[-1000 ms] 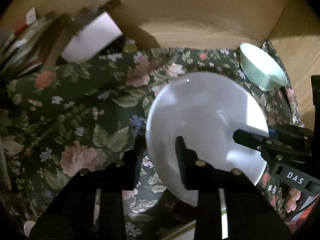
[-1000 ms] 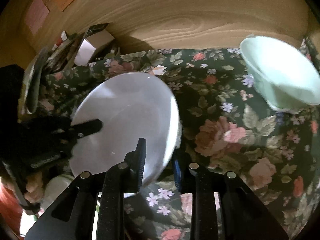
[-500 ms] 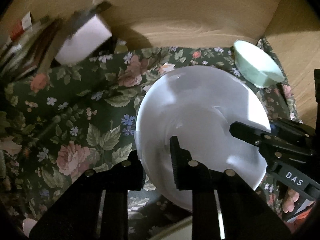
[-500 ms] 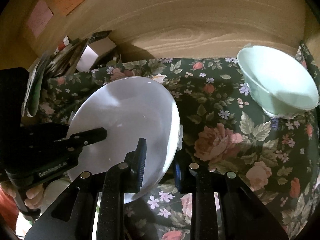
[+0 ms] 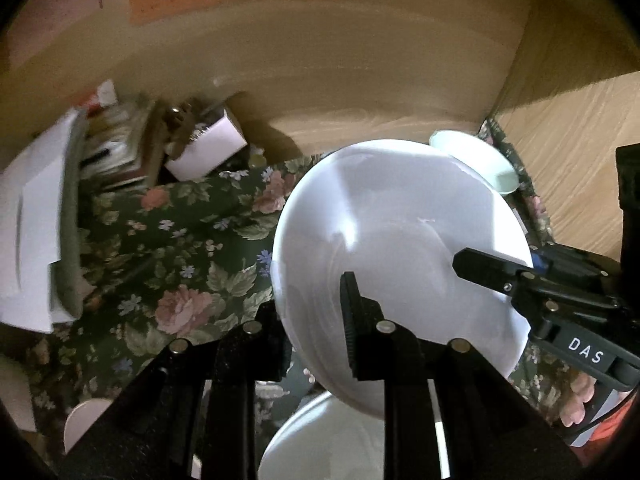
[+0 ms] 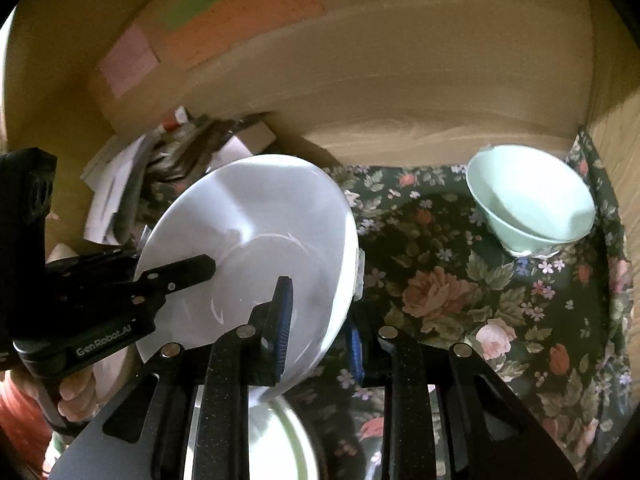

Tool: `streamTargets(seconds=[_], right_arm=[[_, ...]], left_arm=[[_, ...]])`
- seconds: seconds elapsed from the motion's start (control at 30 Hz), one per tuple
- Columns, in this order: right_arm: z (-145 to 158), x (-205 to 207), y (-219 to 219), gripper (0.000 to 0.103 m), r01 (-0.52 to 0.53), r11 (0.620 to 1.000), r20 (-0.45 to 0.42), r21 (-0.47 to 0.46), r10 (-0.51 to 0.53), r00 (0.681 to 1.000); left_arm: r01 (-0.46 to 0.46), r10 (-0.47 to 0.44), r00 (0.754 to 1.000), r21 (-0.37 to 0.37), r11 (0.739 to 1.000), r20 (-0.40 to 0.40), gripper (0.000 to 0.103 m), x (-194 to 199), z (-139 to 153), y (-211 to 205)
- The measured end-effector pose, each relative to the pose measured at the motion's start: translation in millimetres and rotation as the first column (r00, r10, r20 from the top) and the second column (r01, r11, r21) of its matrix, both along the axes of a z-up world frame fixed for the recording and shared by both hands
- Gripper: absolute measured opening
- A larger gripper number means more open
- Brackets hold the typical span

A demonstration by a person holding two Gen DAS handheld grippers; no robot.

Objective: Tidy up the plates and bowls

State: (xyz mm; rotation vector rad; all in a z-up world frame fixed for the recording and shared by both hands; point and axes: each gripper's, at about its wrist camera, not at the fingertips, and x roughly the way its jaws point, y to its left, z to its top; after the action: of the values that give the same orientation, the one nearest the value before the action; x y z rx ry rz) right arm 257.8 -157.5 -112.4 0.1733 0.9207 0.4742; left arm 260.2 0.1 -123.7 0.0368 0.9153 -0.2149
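Two grippers clamp one white plate [image 5: 400, 240] between us: our left gripper [image 5: 316, 320] pinches its near-left rim, one finger [image 5: 352, 320] on top and one beneath, while our right gripper [image 6: 320, 320] pinches the opposite rim the same way. We hold it tilted, clear of the floral tablecloth [image 6: 480, 300]. A mint-green bowl [image 6: 528, 204] sits near the cloth's far right corner. Below the plate's near edge shows another white dish [image 5: 328, 440].

I saw a dark floral cloth [image 6: 460, 320] covering the surface against a wooden wall. A pale green bowl [image 6: 532, 204] sat on it at the far right corner; papers and a small box [image 5: 208, 148] lay cluttered far left.
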Motion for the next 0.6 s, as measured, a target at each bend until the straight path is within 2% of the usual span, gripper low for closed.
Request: streamTargets(seconds=[0.27, 0.6], right_arm=[[17, -20, 14, 0.022, -0.024, 1.0, 0.044, 0.004, 0.023, 0.999], [24, -41, 41, 0.022, -0.065, 0.998, 0.069, 0.023, 0.063, 0.996]], left_arm=[[-0.027, 0.027, 0.999, -0.004, 1.0, 0.046, 0.021, -36, 16, 12], [-0.075, 0.075, 0.995, -0.013, 0.997, 0.061, 0.021, -71, 23, 36]])
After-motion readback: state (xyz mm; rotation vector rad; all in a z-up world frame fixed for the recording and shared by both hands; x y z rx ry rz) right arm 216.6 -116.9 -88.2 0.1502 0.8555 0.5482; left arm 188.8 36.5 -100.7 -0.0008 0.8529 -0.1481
